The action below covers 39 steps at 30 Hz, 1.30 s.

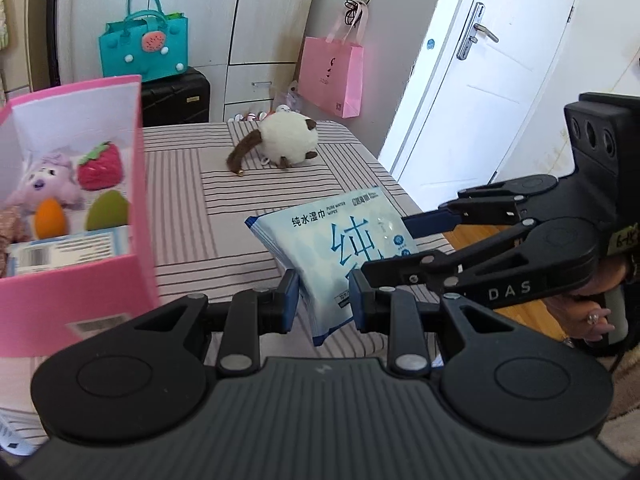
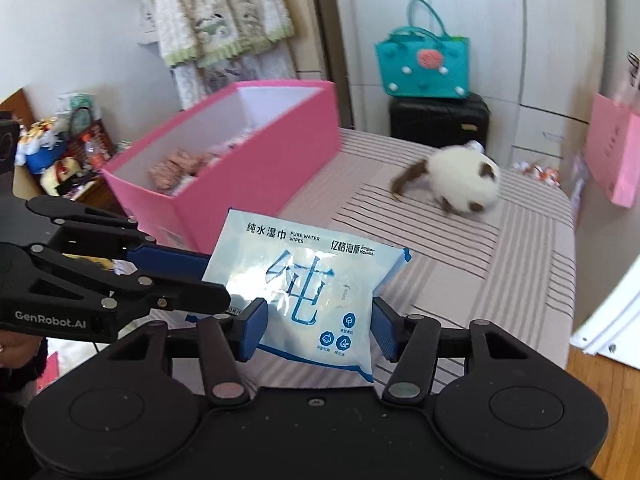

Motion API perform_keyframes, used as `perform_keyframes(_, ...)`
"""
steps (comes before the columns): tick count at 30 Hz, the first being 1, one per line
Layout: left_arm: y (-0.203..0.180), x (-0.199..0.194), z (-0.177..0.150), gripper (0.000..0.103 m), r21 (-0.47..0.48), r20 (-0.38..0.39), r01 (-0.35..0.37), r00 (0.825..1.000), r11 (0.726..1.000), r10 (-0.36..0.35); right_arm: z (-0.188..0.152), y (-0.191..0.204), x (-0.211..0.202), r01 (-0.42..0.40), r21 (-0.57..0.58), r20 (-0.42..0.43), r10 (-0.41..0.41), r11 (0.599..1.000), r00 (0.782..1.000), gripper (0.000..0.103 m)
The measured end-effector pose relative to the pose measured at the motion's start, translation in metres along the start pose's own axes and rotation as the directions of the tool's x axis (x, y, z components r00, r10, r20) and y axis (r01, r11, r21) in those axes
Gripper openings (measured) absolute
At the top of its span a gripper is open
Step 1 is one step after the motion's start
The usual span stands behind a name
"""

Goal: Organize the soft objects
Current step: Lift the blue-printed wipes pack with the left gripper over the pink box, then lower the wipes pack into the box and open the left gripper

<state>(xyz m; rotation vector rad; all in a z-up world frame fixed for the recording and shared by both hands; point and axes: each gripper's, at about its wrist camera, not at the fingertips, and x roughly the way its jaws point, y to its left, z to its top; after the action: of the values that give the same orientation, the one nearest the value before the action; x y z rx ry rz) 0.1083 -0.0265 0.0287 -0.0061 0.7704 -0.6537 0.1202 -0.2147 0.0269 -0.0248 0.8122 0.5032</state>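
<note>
Left gripper [image 1: 323, 300] is clamped on one short end of the wipes pack [image 1: 336, 248], held clear above the striped bedcover [image 1: 192, 216] near its front edge. Right gripper [image 2: 320, 326] straddles the pack's opposite end with its pads standing apart from it, so only 1 gripper bears the load. Pink box [image 1: 136, 184] lies to the left of the pack, nearer the left hand; the pack's long axis runs between the 2 grippers.
</note>
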Motion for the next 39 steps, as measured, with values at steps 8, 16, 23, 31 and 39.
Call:
perform_keyframes(8,0.011,-0.036,0.001,0.026,0.009,-0.028,-0.005,1.000,1.000,0.005,0.017,0.033,-0.006,-0.047,-0.118,-0.013,0.046,0.992,0.999,0.062)
perform_keyframes(16,0.018,-0.059,0.007,0.026,0.037,-0.074,-0.022,0.997,0.999,0.024,0.041,0.057,-0.011,-0.077,-0.191,-0.002,0.079,0.978,0.997,0.063)
perform_keyframes(23,0.035,-0.084,0.021,0.026,0.031,-0.088,-0.028,0.996,0.999,0.031,0.066,0.074,-0.014,-0.112,-0.245,0.023,0.121,0.963,0.992,0.063)
perform_keyframes(31,0.058,-0.094,0.039,0.026,0.071,-0.015,-0.074,0.997,0.995,0.075,0.093,0.084,-0.004,-0.095,-0.301,0.123,0.137,0.949,0.983,0.064)
perform_keyframes(39,0.112,-0.067,0.071,0.026,-0.038,0.025,-0.147,0.989,0.988,0.148,0.138,0.075,0.024,-0.093,-0.344,0.194,0.168,0.934,0.967,0.047)
